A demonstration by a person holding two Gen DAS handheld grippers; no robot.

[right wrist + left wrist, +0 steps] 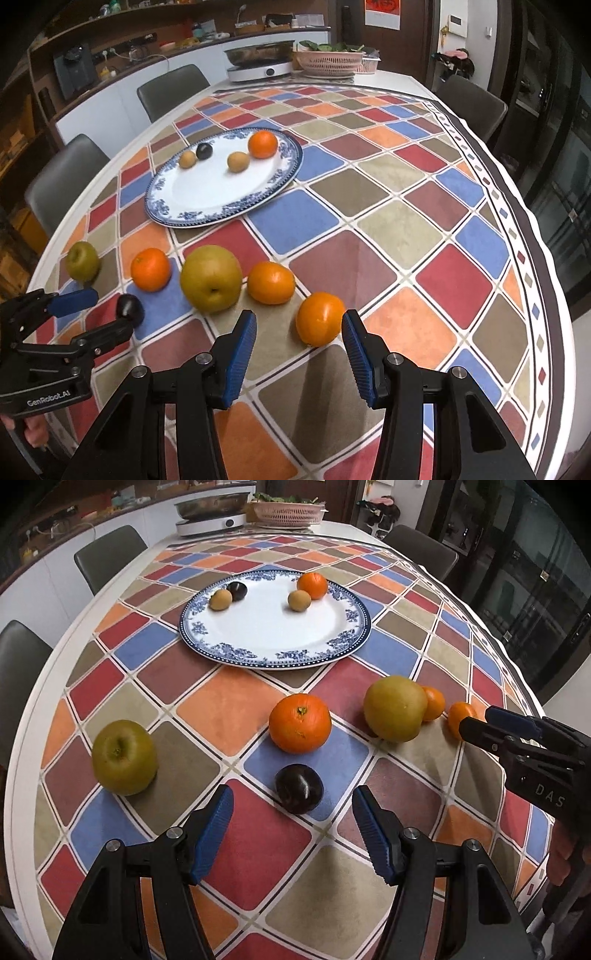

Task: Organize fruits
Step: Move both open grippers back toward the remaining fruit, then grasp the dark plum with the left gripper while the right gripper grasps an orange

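A blue-and-white plate [280, 635] [207, 192] holds an orange [312, 585], a dark plum [237, 590] and two small brown fruits. On the cloth lie a green apple [123, 757] [82, 260], an orange [300, 723] [150, 268], a dark plum [299, 788] [130, 309], a large yellow pear [394, 713] [211, 277] and two small oranges [271, 282] [320, 318]. My left gripper [292, 805] is open, the plum just ahead between its fingertips. My right gripper [299, 326] is open around the nearest small orange.
A patchwork cloth covers the white table [48, 672]. An induction cooker with a pan [212, 517] and a pink basket of greens [288, 511] stand at the far end. Grey chairs [109, 555] line the table sides.
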